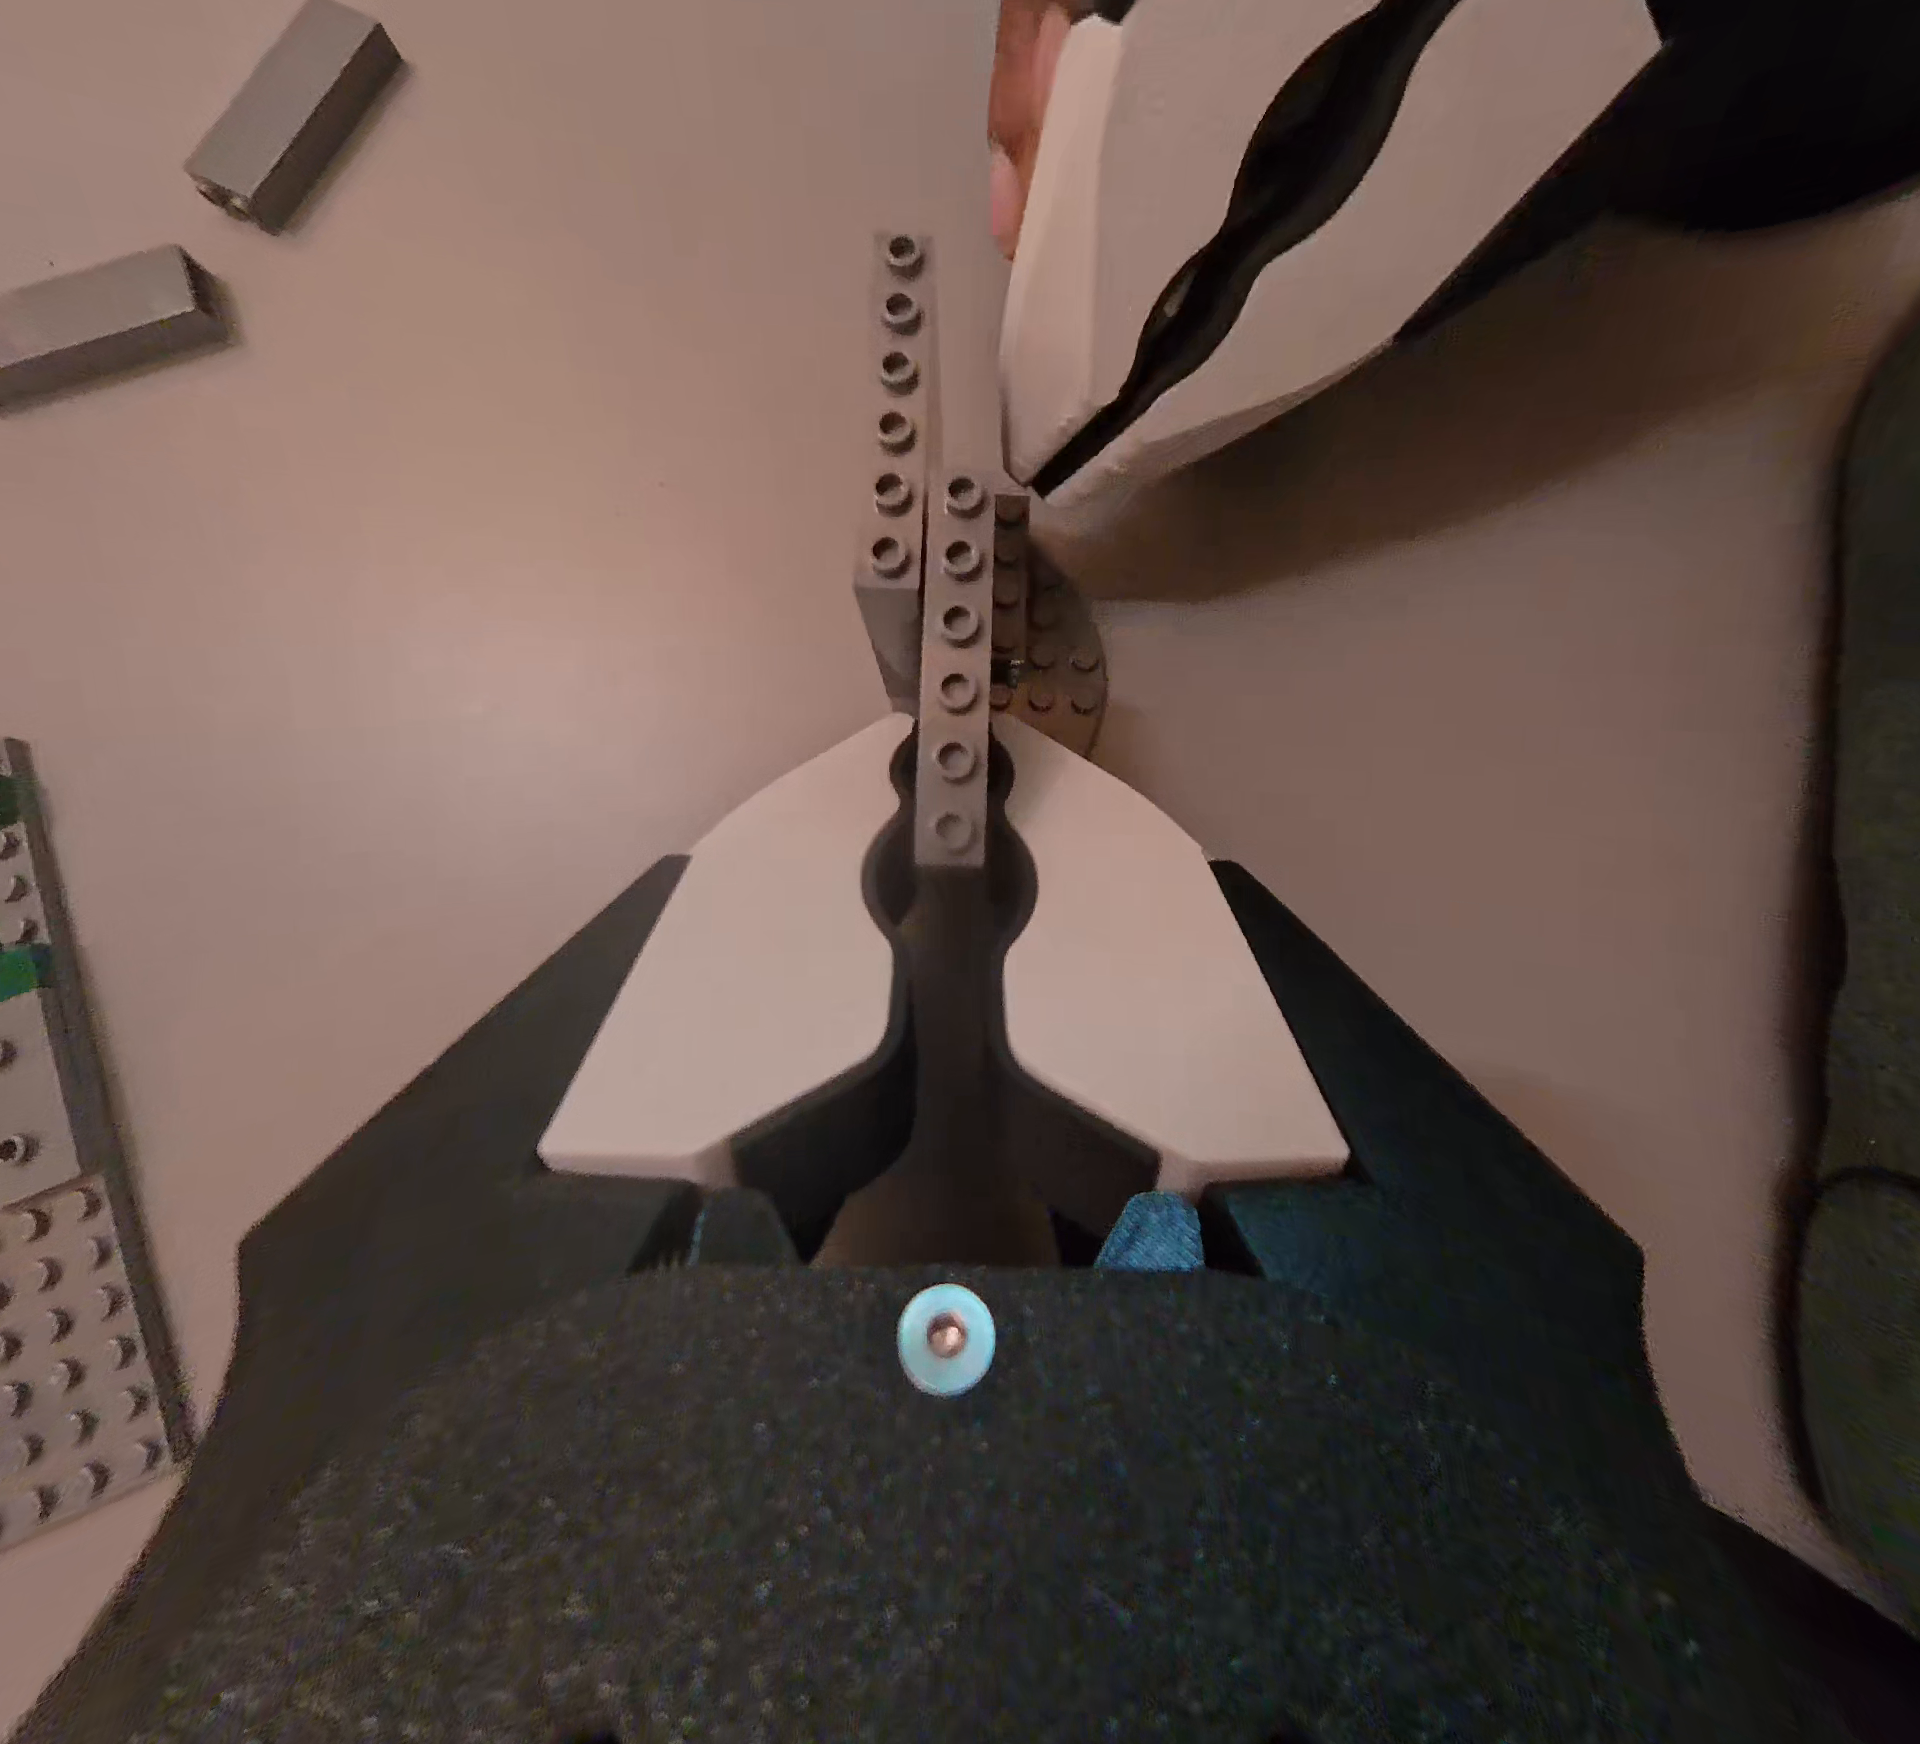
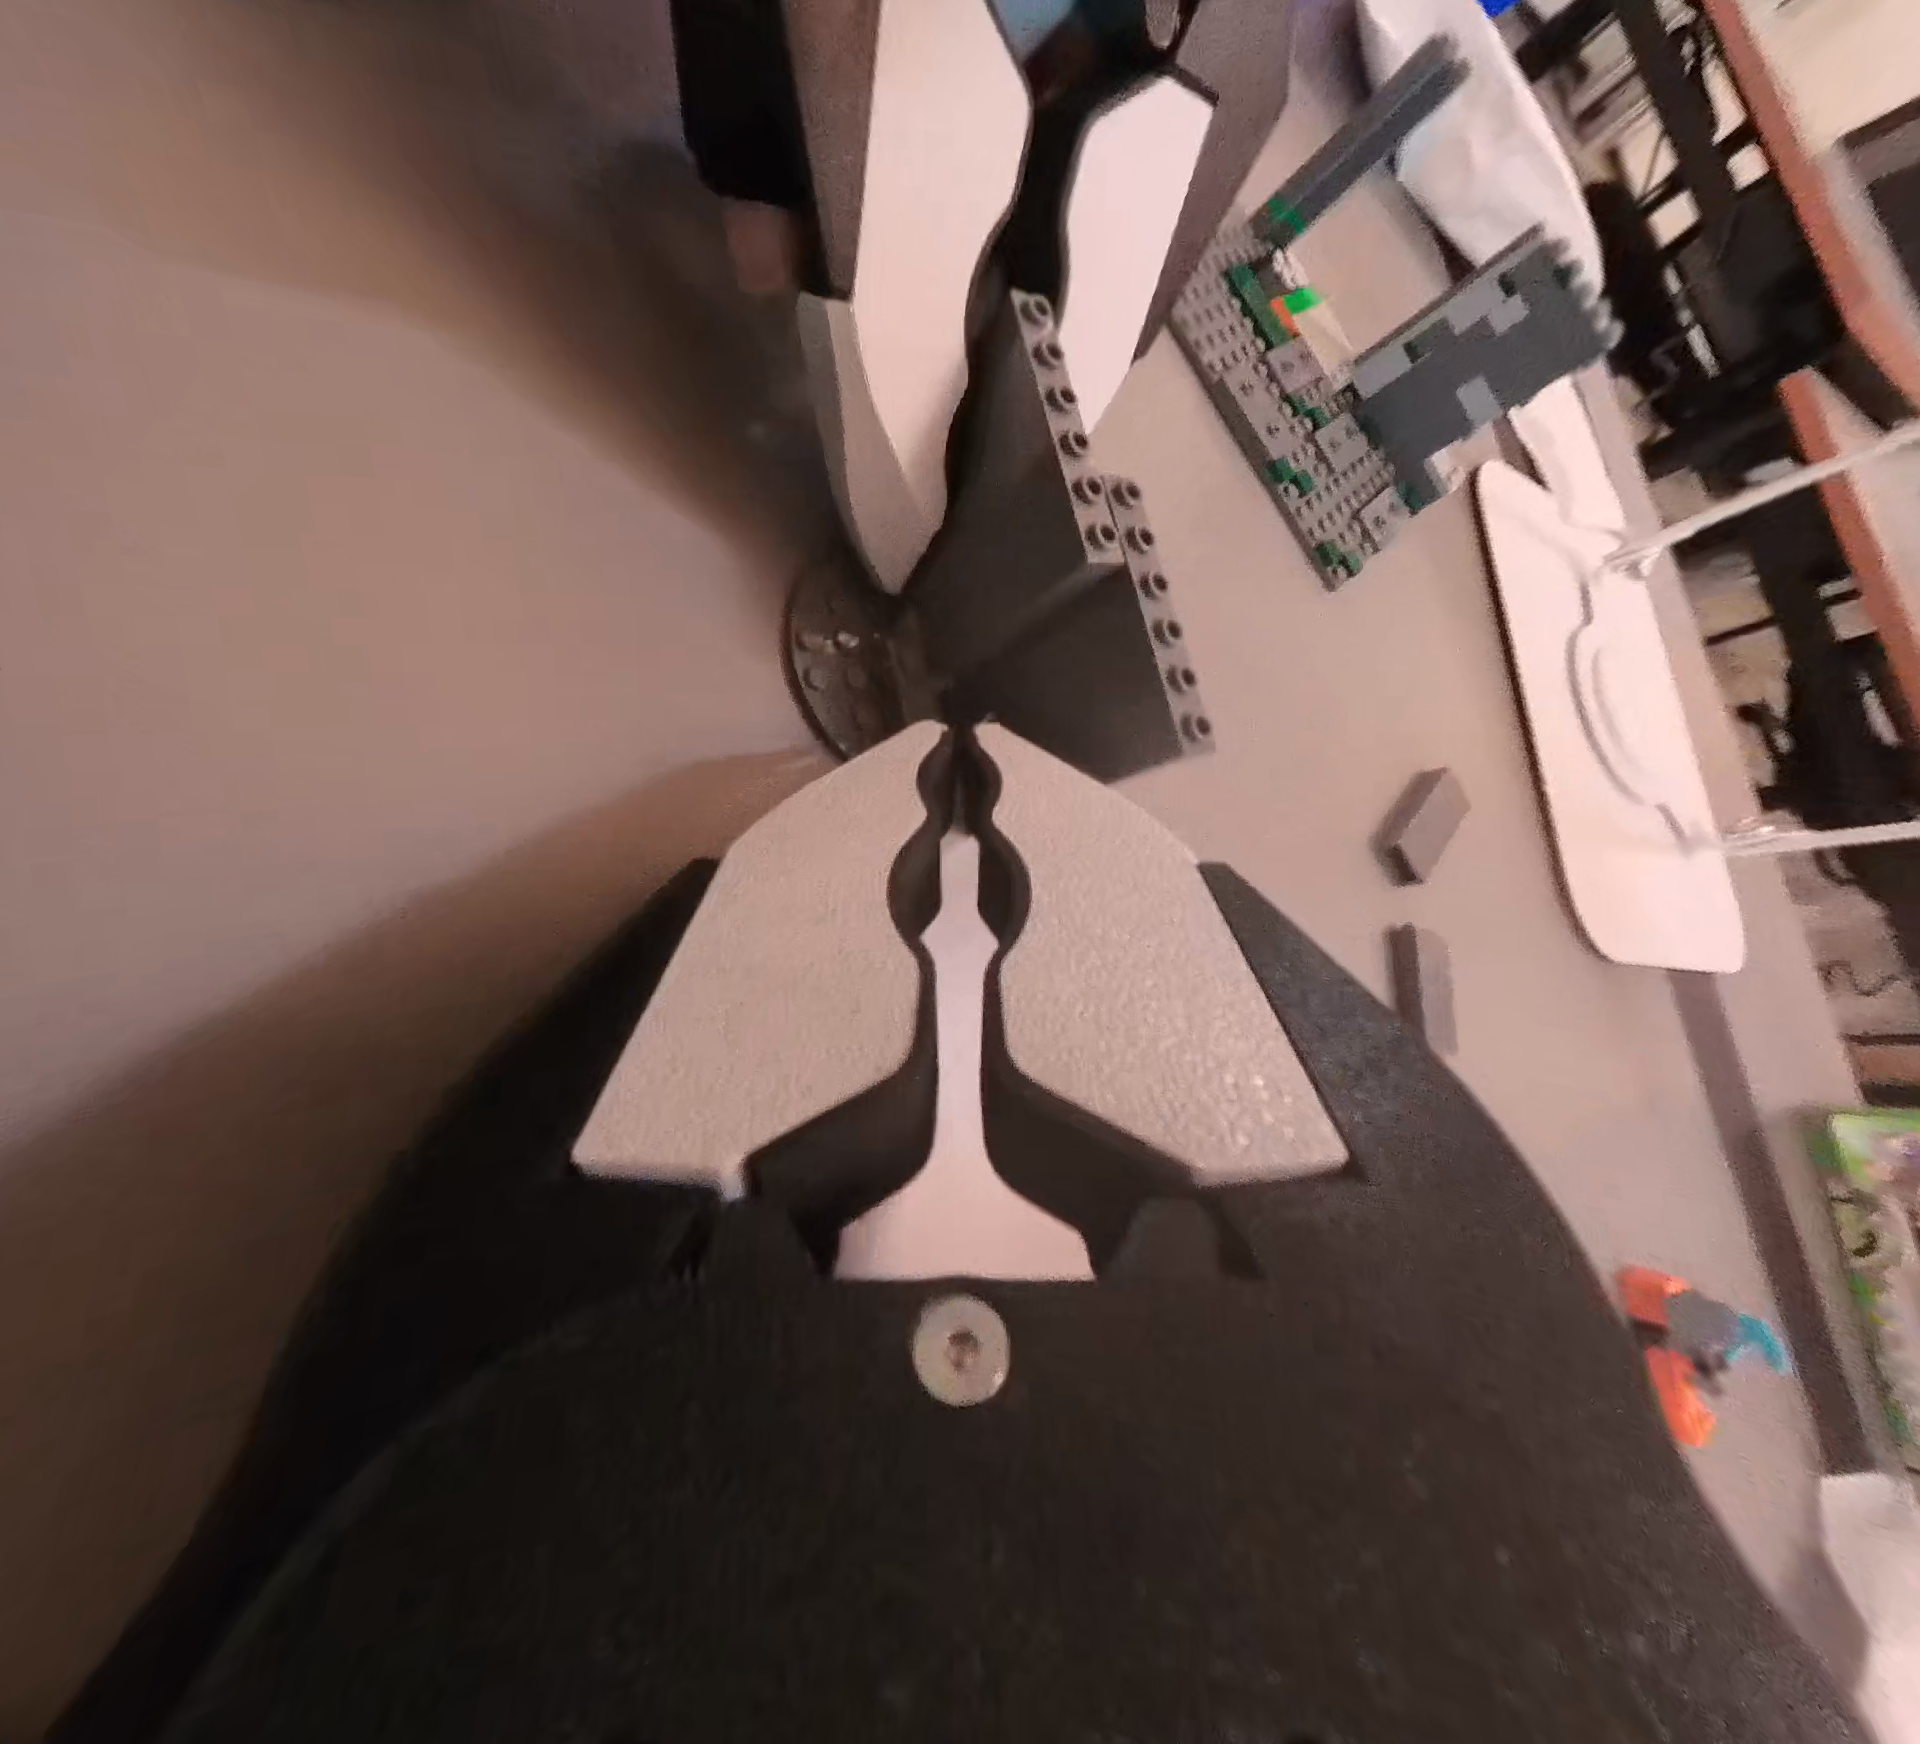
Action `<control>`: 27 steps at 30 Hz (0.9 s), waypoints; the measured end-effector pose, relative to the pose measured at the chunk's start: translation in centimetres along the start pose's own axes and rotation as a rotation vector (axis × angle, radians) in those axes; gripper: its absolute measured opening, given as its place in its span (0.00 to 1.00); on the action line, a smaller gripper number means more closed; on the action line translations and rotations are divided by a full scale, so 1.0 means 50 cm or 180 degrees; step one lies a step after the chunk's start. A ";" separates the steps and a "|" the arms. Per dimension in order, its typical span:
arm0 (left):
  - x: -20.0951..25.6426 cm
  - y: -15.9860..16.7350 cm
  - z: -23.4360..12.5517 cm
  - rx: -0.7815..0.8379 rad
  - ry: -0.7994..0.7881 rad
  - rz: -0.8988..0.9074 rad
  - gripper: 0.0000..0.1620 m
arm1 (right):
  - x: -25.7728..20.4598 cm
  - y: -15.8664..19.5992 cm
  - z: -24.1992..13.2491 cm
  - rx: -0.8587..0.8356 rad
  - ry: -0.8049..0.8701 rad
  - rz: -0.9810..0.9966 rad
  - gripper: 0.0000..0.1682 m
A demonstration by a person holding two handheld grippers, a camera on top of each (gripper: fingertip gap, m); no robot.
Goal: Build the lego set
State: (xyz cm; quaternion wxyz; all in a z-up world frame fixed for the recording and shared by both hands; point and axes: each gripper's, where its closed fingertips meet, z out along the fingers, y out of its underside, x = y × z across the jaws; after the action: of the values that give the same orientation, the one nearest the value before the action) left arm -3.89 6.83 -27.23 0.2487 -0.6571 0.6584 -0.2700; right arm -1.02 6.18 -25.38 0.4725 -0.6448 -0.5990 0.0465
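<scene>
My left gripper is shut on a grey brick assembly, two tall studded walls set side by side and staggered. A dark round studded plate is fixed to its right side. My right gripper comes in from the upper right, shut, with its tips at the far end of a thin dark part of the assembly. In the right wrist view my right gripper is pinched on the assembly's near edge, next to the round plate. The left gripper holds it from above.
Two loose grey bricks lie on the table to the left. A grey baseplate build with green bits and grey walls stands beyond. A white tray, orange and teal pieces and a green booklet lie at the right. About 4 cm separates my left fingertips from my right. Left tips and right tips are each some 25 cm from the grey baseplate build.
</scene>
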 end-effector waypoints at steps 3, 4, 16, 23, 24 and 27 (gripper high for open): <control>0.005 -0.001 0.001 0.0035 0.0058 0.0038 0.05 | -0.011 0.015 0.000 -0.0073 -0.0249 0.0294 0.04; 0.007 -0.001 0.001 0.0035 0.0082 0.0057 0.05 | -0.010 0.018 0.000 -0.0084 -0.0284 0.0357 0.06; 0.012 0.002 0.000 0.0103 0.0188 0.0102 0.06 | -0.031 0.021 0.013 -0.0180 -0.0835 0.0996 0.12; 0.011 0.003 0.002 0.0090 0.0167 0.0104 0.06 | -0.026 0.022 0.019 -0.0133 -0.0784 0.0854 0.07; 0.011 0.003 0.002 0.0090 0.0168 0.0104 0.05 | -0.027 0.022 0.019 -0.0124 -0.0768 0.0788 0.07; 0.011 0.004 0.001 0.0095 0.0170 0.0090 0.05 | -0.028 0.019 0.021 -0.0100 -0.0754 0.0686 0.06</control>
State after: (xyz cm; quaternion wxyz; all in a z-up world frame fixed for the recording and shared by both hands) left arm -4.01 6.28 -27.40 0.2446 -0.6365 0.6699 -0.2937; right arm -1.38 5.77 -27.32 0.3806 -0.7027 -0.5786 0.1633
